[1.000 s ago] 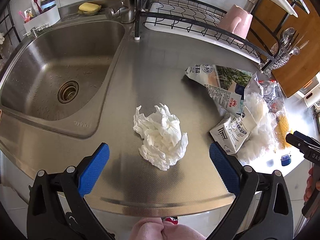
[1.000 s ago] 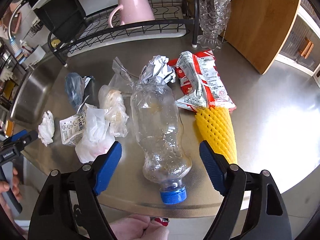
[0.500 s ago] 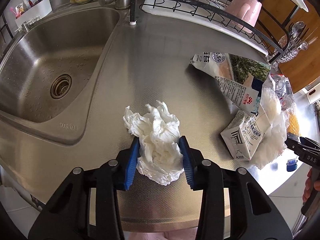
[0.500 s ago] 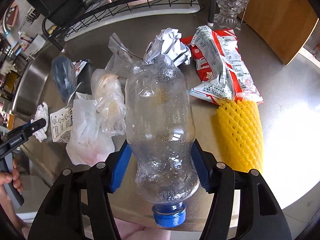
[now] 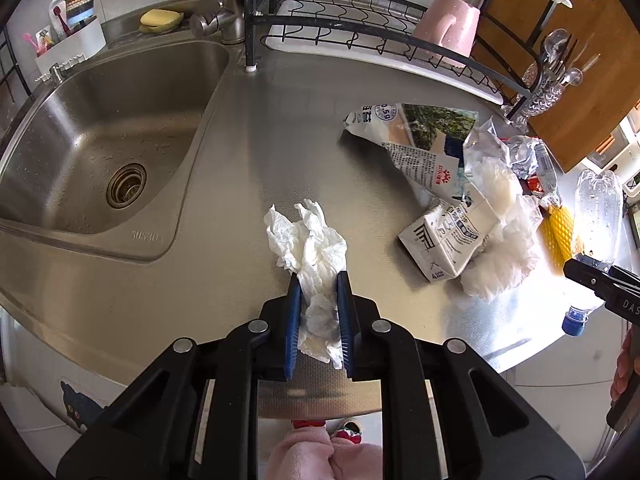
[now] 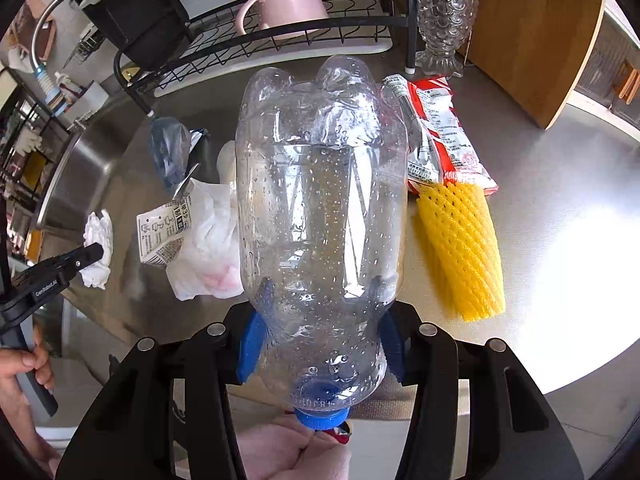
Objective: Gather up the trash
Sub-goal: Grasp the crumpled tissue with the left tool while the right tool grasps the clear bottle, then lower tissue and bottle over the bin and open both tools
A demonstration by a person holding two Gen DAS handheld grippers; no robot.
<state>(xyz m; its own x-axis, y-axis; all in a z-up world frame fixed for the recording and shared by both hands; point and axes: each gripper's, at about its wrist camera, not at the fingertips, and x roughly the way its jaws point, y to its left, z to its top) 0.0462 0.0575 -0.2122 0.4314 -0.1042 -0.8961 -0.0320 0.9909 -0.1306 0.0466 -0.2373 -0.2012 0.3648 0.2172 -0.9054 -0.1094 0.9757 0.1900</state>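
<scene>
Your left gripper (image 5: 319, 280) has just been squeezing in, and now its blue pads (image 5: 293, 320) pinch the white crumpled tissue (image 5: 312, 248). The tissue is on the shiny metal counter (image 5: 248, 168), just to the right of the sink (image 5: 100, 128), near the counter's front edge. Part of the tissue sticks out past the tips.

Your right gripper (image 6: 320, 320) has just been squeezing in too. Its blue pads (image 6: 252, 344) press on both sides of the clear plastic bottle (image 6: 320, 208). The bottle's blue cap (image 6: 320, 416) points back at you, and its bottom points away.

More trash lies on the counter farther right of the sink: a small white carton (image 5: 448, 236), a thin white bag (image 5: 500, 264), a yellow foam net (image 6: 460, 244) and a red snack wrapper (image 6: 440, 136).
</scene>
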